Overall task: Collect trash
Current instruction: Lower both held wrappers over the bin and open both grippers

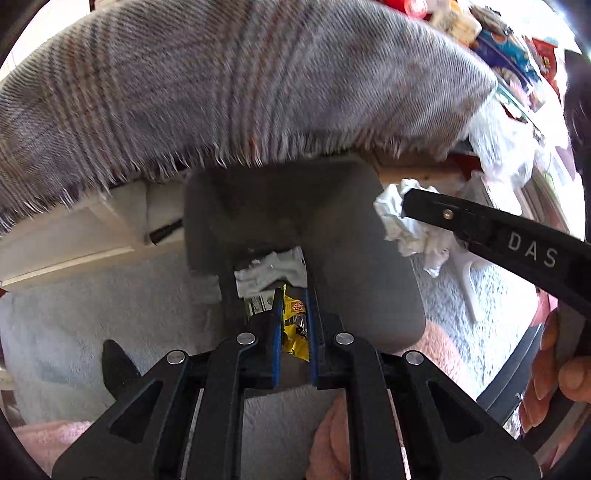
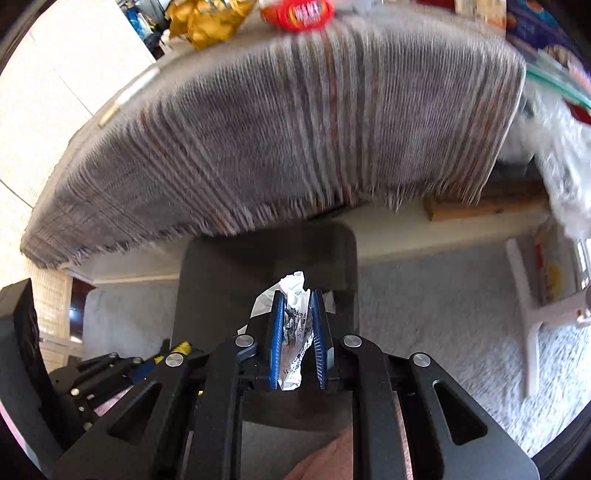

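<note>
Blue-padded fingers (image 1: 277,325) of the left gripper (image 1: 293,317) are pinched on a yellow snack wrapper (image 1: 294,325), which hangs between them over the mouth of a grey bin (image 1: 369,258) standing on pale carpet (image 1: 92,295). Inside the bin, just beyond the wrapper, lies crumpled white paper trash (image 1: 271,271) with some printed packaging beside it. Above the bin a grey plaid tablecloth (image 1: 221,85) with a frayed fringe hangs over a table edge. Further right in the left wrist view, the right gripper (image 1: 406,206) reaches in from the side, its black fingers closed on a crumpled white paper ball (image 1: 402,225) held near the bin's right rim; a hand (image 1: 554,373) grasps its handle at the far right edge. In the right wrist view, that gripper's blue pads (image 2: 277,336) clamp the same paper, which shows printed text, above the bin's dark opening. To its left the left gripper's black linkage appears low down with a bit of yellow at its tip. On the tabletop above sit a gold crinkled snack bag (image 2: 207,18) and a red wrapper (image 2: 299,13), blurred. A white plastic chair leg (image 2: 532,317) stands on the carpet to the right.
</note>
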Tool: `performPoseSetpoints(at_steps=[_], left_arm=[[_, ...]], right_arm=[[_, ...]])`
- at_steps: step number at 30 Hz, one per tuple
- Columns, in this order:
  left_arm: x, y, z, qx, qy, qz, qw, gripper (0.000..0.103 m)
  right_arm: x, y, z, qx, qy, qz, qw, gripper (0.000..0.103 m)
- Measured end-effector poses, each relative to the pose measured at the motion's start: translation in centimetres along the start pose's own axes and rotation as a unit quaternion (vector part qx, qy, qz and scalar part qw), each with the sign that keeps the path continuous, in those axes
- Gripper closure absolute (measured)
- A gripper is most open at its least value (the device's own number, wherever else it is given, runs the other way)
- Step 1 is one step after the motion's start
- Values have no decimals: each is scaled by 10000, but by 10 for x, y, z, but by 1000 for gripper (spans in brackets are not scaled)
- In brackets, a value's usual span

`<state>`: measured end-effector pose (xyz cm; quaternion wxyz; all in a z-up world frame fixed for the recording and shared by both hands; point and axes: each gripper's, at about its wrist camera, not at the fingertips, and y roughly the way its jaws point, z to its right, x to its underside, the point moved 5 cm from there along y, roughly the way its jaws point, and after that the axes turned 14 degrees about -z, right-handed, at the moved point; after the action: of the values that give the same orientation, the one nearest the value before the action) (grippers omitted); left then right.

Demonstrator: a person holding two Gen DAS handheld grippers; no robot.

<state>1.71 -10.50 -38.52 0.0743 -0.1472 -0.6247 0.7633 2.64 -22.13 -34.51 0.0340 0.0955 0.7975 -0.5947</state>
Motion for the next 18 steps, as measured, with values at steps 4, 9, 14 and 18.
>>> performPoseSetpoints(at_steps=[4,9,14,18], left_arm=[[1,4,2,7,54,-30,10000,92],[-1,-4,4,-81,94,139,9998,66],[-4,-10,-5,-141,-53,143,9998,52],[-3,-15,-14,-193,-161,166,9995,26]], right_arm=[[4,6,5,-32,3,-80,10000,84],[6,10,2,-39,9,-153,9999,73],[2,3,6,14,143,-33,9999,46],[-1,-6,14,-22,281,1,9996,26]])
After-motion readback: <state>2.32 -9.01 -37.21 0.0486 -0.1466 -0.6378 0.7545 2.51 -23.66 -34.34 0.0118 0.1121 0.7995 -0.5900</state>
